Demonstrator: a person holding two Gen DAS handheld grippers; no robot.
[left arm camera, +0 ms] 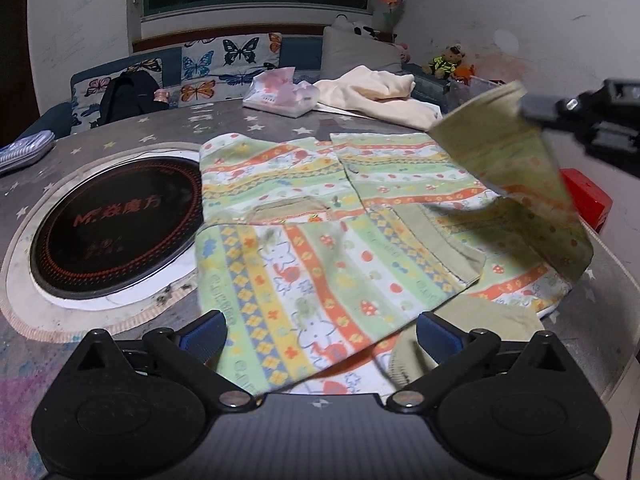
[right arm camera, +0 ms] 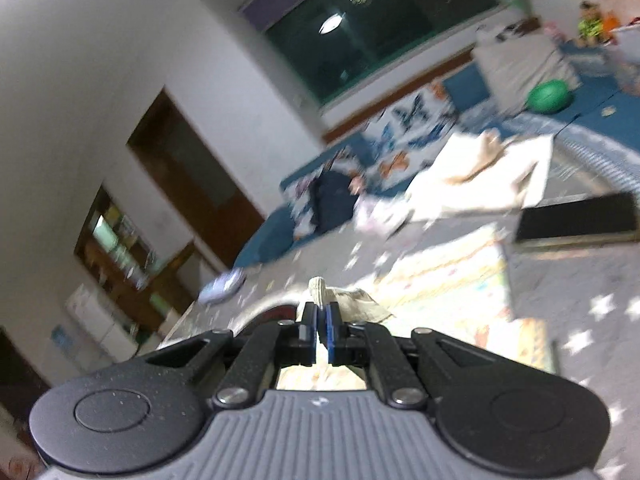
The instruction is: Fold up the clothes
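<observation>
**A sleeve in the air, and not much holding it**

The patterned child's top (left arm camera: 320, 216) lay spread on the star-print table (left arm camera: 132, 128), its left edge lapping the rim of the built-in induction hob (left arm camera: 116, 224). One sleeve was already folded across the front. The right gripper (right arm camera: 321, 322) had its fingers pinched together on the olive cuff (left arm camera: 480, 120) of the other sleeve and held it up off the table, the fabric draped down from it. The left gripper (left arm camera: 320, 332) hung over the near hem with its fingers (left arm camera: 204, 332) spread wide, holding nothing.

The grip looked thin to me: only the edge of the cuff showed between the pads, so a quick swing could pull it free and drop the sleeve crooked. With nothing pinning the body, a hard tug might also drag the whole top sideways and undo the fold already lying there. The cream garment (left arm camera: 380, 92) lay well behind, out of harm's way.
</observation>
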